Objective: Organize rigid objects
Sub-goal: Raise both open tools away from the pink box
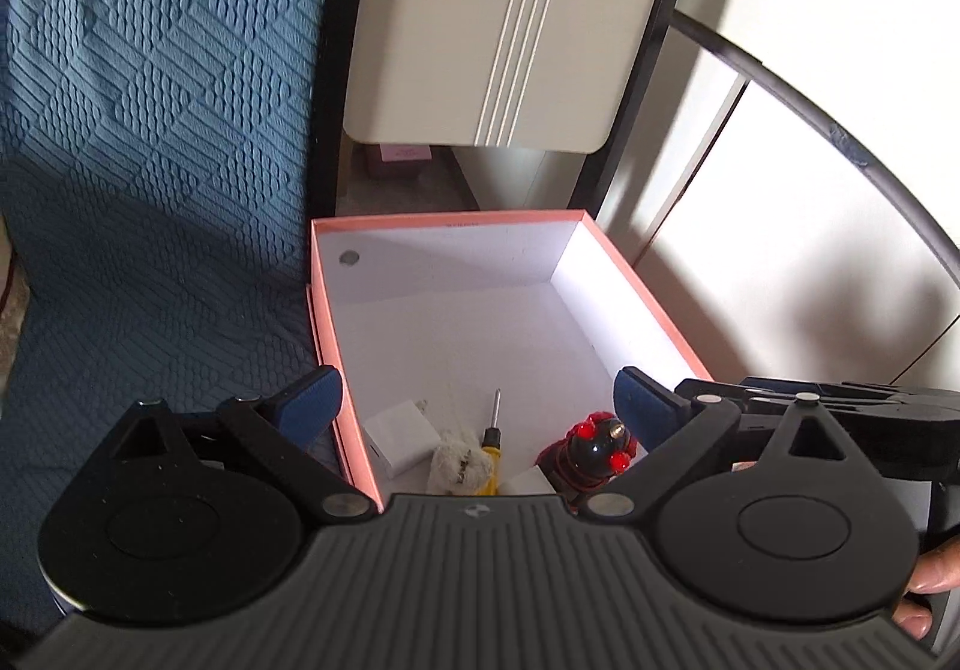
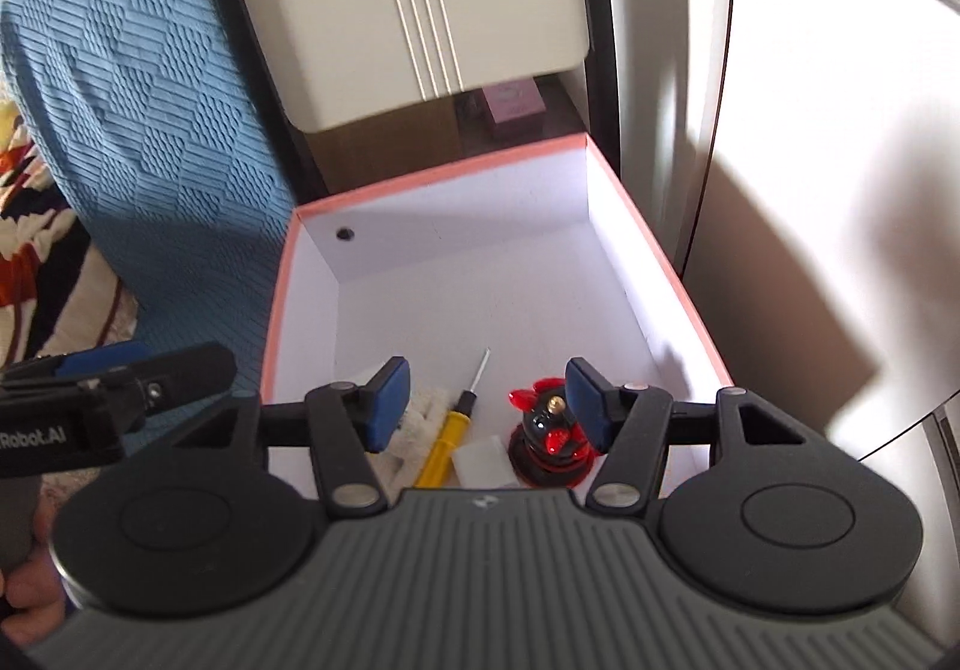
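Two open grippers above a pink box holding sorted small items.

Left gripper (image 1: 477,406) spread wide, right gripper (image 2: 487,401) moderately apart — neither holds anything. Inside the box (image 1: 636,274), at its near end: one white charger (image 1: 401,437), one screwdriver (image 2: 453,430), one red-and-black toy (image 2: 549,439), one fluffy white piece (image 1: 459,463), one small white block (image 2: 483,460). Likely next step: place further items in the bare far half, lowering them gently so nothing topples.

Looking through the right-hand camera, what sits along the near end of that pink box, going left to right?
White fluffy cloth → yellow-handled screwdriver → small white block → red and black toy. Both open grippers, left gripper and right gripper, hold nothing.
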A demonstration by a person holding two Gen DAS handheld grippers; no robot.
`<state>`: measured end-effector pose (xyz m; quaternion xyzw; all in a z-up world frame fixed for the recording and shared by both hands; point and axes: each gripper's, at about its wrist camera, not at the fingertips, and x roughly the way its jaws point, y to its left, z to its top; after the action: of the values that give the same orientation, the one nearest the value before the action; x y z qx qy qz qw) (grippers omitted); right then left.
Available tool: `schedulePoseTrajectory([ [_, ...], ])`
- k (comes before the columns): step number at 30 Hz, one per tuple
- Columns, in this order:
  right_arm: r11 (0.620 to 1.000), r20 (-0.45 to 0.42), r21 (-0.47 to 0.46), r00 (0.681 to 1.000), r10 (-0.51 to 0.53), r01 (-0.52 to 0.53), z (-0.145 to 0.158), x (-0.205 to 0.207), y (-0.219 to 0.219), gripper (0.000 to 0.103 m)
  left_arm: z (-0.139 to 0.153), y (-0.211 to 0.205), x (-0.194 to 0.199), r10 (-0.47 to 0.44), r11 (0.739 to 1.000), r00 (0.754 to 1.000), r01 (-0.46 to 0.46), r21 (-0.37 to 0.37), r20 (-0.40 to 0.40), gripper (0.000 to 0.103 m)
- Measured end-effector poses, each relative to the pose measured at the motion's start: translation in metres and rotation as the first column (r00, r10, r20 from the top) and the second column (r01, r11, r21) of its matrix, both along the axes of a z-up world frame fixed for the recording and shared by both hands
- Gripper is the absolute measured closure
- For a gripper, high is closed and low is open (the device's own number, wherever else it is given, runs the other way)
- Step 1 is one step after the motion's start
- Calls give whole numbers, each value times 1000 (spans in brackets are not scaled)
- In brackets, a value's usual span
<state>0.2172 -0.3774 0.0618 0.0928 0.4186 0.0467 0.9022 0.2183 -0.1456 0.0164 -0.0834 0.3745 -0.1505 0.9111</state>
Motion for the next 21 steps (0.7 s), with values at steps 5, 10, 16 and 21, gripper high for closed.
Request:
schedulePoseTrajectory([
  [5, 1000, 62, -23, 998, 0, 2, 25, -12, 3, 43, 31, 17, -19, -8, 999, 997, 11, -32, 73, 4],
  [10, 1000, 95, -22, 995, -9, 11, 39, -33, 11, 43, 50, 28, -40, -8, 999, 993, 12, -32, 122, 4],
  [16, 999, 120, -24, 992, -36, 39, 47, -63, 15, 43, 61, 37, -65, 1, 999, 987, 4, -35, 158, 4],
  [21, 997, 136, -69, 990, -26, 35, 50, -88, 21, 43, 62, 36, -83, -24, 999, 984, 31, -34, 176, 4],
])
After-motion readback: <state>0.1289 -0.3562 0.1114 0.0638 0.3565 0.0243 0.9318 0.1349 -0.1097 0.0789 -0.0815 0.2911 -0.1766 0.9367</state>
